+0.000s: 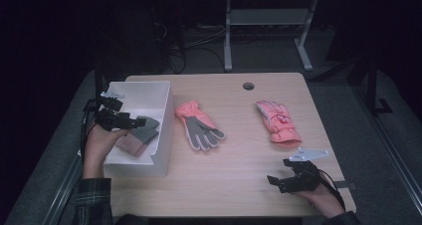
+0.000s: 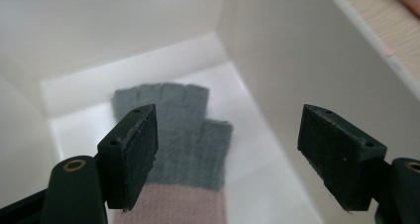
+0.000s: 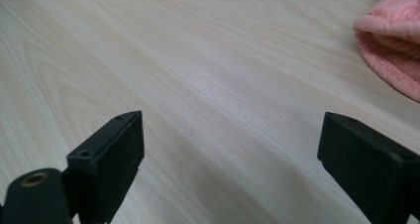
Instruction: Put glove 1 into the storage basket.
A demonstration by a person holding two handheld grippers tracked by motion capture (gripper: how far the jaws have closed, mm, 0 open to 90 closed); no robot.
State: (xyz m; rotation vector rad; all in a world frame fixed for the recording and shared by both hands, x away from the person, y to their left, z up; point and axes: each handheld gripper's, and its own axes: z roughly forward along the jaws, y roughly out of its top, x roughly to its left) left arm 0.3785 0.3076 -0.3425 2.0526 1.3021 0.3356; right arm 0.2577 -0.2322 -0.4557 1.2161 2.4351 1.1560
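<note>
Here we hold the left gripper (image 2: 228,154) wide open and empty above the grey glove (image 2: 181,135) in the box (image 1: 164,105). Our right gripper (image 3: 228,169) gapes empty over the table (image 3: 198,75).

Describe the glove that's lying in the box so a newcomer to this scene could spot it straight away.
Start at the white box on the left side of the wooden table. Inside it, just beyond the open jaws of the left gripper, lies the knitted glove. It is grey with a dusty pink cuff and short, cut-off fingers, unlike the two pink gloves out on the tabletop.
</note>
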